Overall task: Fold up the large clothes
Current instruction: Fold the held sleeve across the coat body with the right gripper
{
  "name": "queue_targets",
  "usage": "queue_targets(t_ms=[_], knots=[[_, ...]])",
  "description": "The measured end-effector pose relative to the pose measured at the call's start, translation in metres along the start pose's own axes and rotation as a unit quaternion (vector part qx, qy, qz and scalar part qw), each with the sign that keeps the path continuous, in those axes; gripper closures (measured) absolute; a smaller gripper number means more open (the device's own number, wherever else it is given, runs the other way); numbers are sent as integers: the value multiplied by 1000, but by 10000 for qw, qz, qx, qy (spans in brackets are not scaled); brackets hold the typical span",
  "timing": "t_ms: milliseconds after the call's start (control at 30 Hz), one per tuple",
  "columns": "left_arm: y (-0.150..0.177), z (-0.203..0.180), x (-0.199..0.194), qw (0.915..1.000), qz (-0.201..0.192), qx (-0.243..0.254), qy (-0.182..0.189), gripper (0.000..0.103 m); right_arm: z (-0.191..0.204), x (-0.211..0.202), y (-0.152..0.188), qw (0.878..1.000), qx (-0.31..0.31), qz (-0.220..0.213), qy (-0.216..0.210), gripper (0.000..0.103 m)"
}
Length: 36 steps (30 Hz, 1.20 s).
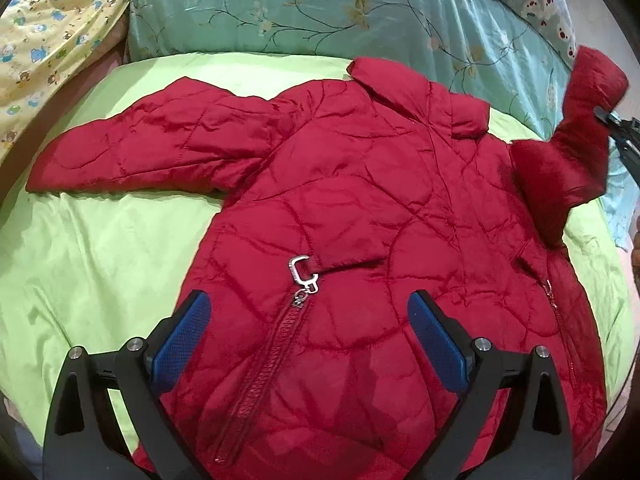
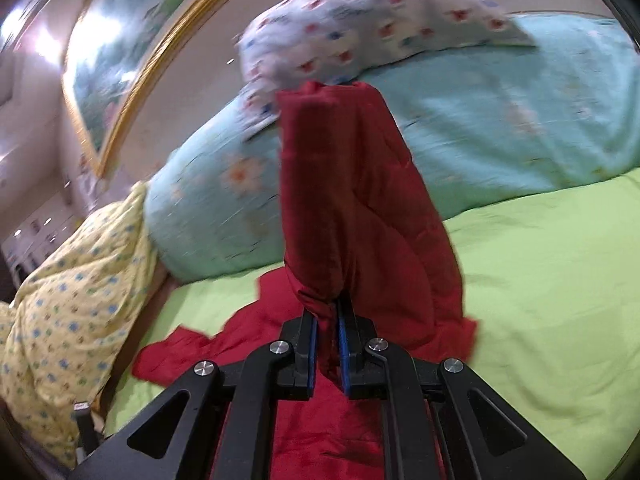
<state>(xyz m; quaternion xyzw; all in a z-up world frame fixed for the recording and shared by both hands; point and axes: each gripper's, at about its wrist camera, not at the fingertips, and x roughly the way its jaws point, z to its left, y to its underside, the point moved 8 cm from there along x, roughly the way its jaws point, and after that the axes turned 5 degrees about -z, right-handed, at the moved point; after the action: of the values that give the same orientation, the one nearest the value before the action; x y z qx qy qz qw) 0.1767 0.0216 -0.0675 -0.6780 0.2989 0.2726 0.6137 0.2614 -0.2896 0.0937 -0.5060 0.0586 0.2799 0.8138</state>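
A red quilted jacket (image 1: 360, 184) lies spread on a green bed sheet (image 1: 100, 248), front up, with a zipper and metal clasp (image 1: 302, 272). Its left sleeve (image 1: 140, 148) lies flat, stretched out to the left. My left gripper (image 1: 308, 320) is open and hovers over the jacket's lower front, holding nothing. My right gripper (image 2: 328, 340) is shut on the jacket's right sleeve (image 2: 352, 200) and holds it lifted upright above the bed. In the left wrist view that raised sleeve (image 1: 576, 128) stands at the far right with the right gripper's tip (image 1: 612, 120) on it.
A teal floral quilt (image 1: 320, 12) is piled along the far side of the bed. A yellow patterned blanket (image 1: 52, 32) lies at the left. A white patterned pillow (image 2: 380, 20) sits on the quilt. A framed picture (image 2: 132, 60) hangs on the wall.
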Motion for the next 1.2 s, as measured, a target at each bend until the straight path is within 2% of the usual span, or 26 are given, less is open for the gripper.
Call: queue_targets(t_ms=[267, 567, 733, 767, 1033, 1067, 1133, 1167, 1200], knots=[[-7, 23, -7, 9997, -92, -221, 99, 3, 65, 65, 60, 9956, -132, 794, -485, 95], [-17, 42, 0, 9985, -101, -455, 288, 3, 116, 119, 138, 9805, -448, 1732, -809, 95], [-33, 48, 11, 9965, -74, -599, 573, 3, 128, 140, 168, 9728, -678, 2083, -755, 94], [-37, 50, 15, 9957, -51, -661, 654, 3, 129, 143, 172, 9716, -688, 2137, -743, 90], [-77, 45, 56, 9849, 220, -1118, 1301, 3, 128, 147, 187, 9668, -628, 2365, -738, 84], [-82, 41, 63, 9836, 283, -1143, 1364, 3, 129, 146, 188, 9666, -631, 2366, -756, 81], [-91, 30, 85, 9787, 497, -1221, 1573, 3, 129, 146, 190, 9658, -613, 2381, -824, 64], [-94, 28, 93, 9769, 579, -1253, 1633, 4, 131, 145, 190, 9658, -589, 2360, -904, 46], [-97, 23, 104, 9736, 697, -1319, 1729, 4, 135, 143, 189, 9668, -622, 2290, -948, 38]])
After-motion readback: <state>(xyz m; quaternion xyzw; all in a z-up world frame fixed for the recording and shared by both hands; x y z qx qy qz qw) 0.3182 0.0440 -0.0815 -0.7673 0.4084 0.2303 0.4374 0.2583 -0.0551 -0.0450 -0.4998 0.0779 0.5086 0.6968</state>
